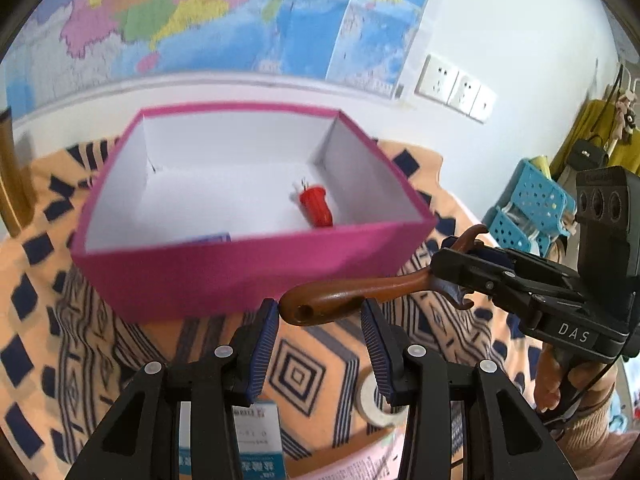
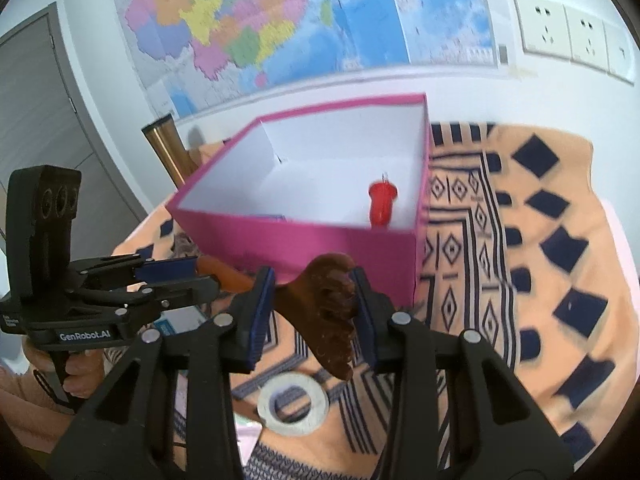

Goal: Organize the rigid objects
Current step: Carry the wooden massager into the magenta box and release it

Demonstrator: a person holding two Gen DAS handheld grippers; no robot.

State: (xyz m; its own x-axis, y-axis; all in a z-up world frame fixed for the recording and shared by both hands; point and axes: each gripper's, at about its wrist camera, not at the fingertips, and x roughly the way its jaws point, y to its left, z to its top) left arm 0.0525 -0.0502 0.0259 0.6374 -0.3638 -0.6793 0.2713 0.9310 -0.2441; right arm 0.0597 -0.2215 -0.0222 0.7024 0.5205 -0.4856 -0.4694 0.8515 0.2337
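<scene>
Your two grippers hold one brown wooden comb (image 1: 352,300) together, up in front of the pink box (image 1: 248,272). Your left gripper (image 1: 320,320) fingers squeeze its handle, I think; your right gripper (image 2: 316,300) fingers clench the toothed end. A red plug (image 2: 382,202) lies inside the box.

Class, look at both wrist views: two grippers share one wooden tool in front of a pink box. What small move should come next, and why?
Probably carry it forward over the pink box's near wall. The brown wooden tool hangs above the patterned cloth, handle end between the left gripper's pads, carved head pinched by the right gripper. The box is open-topped, with a red object inside.
</scene>
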